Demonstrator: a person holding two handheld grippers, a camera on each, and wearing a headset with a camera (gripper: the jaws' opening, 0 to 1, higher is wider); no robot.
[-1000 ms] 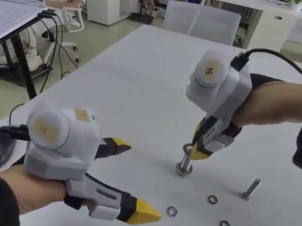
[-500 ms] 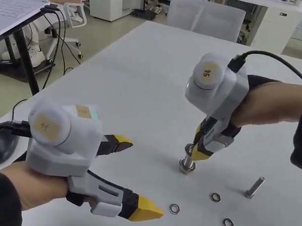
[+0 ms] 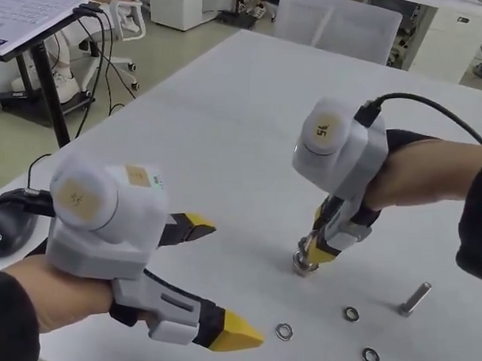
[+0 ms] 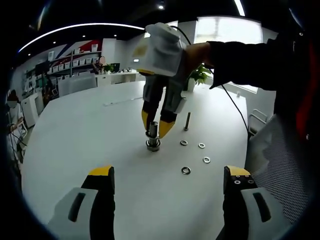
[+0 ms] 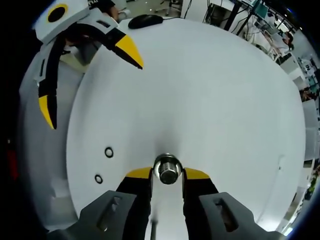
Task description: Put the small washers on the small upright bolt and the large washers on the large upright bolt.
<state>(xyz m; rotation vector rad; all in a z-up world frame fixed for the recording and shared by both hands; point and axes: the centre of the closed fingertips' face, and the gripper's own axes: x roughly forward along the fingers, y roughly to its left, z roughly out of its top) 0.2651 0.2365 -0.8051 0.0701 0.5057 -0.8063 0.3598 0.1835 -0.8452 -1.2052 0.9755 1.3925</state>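
The large bolt (image 3: 304, 263) stands upright with washers stacked at its base (image 4: 153, 145). My right gripper (image 3: 311, 256) straddles it, jaws apparently shut on a large washer (image 5: 167, 170) ringed around the bolt's top. The small bolt (image 3: 414, 299) lies on its side to the right. Several loose small washers (image 3: 284, 331) (image 4: 186, 170) (image 5: 108, 152) rest on the white table (image 3: 223, 133) in front of the large bolt. My left gripper (image 3: 217, 278) hovers at the lower left, open and holding nothing; its jaws (image 4: 170, 175) are wide apart.
A black mouse (image 3: 5, 232) sits at the table's left edge. A desk with a laptop (image 3: 22, 22) stands beyond on the left, and a white chair (image 3: 335, 27) at the table's far end. Bare tabletop stretches behind the bolts.
My right gripper has sunk down along the large bolt, from near its top to close above its base. The left gripper has barely moved; the head camera has shifted.
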